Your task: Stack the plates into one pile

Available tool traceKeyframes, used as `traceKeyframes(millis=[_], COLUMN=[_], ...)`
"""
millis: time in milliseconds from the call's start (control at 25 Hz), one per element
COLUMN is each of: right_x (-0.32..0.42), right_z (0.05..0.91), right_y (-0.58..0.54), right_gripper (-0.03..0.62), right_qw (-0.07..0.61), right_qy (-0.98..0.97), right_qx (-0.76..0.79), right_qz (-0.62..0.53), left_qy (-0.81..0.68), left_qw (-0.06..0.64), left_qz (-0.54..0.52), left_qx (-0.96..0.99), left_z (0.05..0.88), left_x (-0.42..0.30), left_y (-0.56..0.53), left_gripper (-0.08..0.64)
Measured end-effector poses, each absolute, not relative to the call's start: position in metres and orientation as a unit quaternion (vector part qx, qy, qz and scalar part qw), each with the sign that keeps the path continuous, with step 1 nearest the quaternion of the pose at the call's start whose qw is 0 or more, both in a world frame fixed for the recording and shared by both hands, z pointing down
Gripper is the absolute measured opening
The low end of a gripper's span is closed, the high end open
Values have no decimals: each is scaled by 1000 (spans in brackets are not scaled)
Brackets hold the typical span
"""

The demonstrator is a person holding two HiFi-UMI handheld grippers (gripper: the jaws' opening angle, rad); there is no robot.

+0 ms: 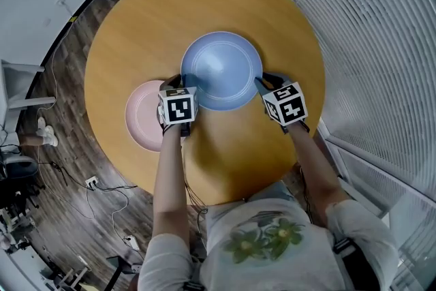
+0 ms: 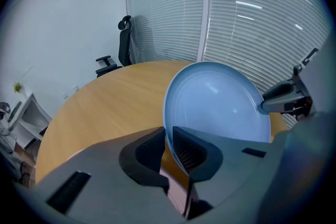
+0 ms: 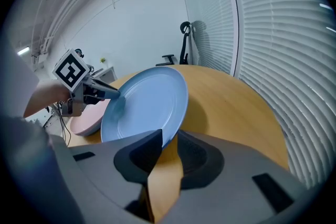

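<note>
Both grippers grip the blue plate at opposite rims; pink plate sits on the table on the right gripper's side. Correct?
No: the pink plate sits beside the left gripper, not the right gripper, as the head view shows. The rest stands: both grippers grip the blue plate at opposite rims, and the pink plate is on the table.

The left gripper hides the pink plate's right edge and part of the blue plate's rim.

The left claw clamps the near rim of a tilted blue plate above the counter; the right claw meets its far rim.
</note>
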State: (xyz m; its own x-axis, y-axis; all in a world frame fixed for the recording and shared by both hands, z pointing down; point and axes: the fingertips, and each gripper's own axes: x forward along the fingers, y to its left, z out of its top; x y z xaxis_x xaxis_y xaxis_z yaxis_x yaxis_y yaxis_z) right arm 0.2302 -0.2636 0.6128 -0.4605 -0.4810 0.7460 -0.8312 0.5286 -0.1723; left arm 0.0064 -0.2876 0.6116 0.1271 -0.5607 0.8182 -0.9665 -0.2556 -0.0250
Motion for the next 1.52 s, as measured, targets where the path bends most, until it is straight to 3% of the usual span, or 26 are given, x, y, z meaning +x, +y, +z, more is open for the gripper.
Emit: traceKeyframes(millis=[640, 1080, 1520], right_x=[207, 137, 66], right_z=[572, 557, 567], right_y=[-162, -67, -6], right_gripper=[103, 103, 100], right_qw=[365, 386, 426], right_qy=[-786, -792, -800], right_qx=[436, 394, 336], right_qz=[244, 260, 257], left_qy=[-543, -546, -566], left_qw=[250, 285, 367], left_qz=[332, 332, 340], left_qx=[730, 715, 655], left_z=[557, 541, 564], left_x=[-20, -88, -157], left_y=[-173, -62, 33], left_gripper=[61, 63, 61])
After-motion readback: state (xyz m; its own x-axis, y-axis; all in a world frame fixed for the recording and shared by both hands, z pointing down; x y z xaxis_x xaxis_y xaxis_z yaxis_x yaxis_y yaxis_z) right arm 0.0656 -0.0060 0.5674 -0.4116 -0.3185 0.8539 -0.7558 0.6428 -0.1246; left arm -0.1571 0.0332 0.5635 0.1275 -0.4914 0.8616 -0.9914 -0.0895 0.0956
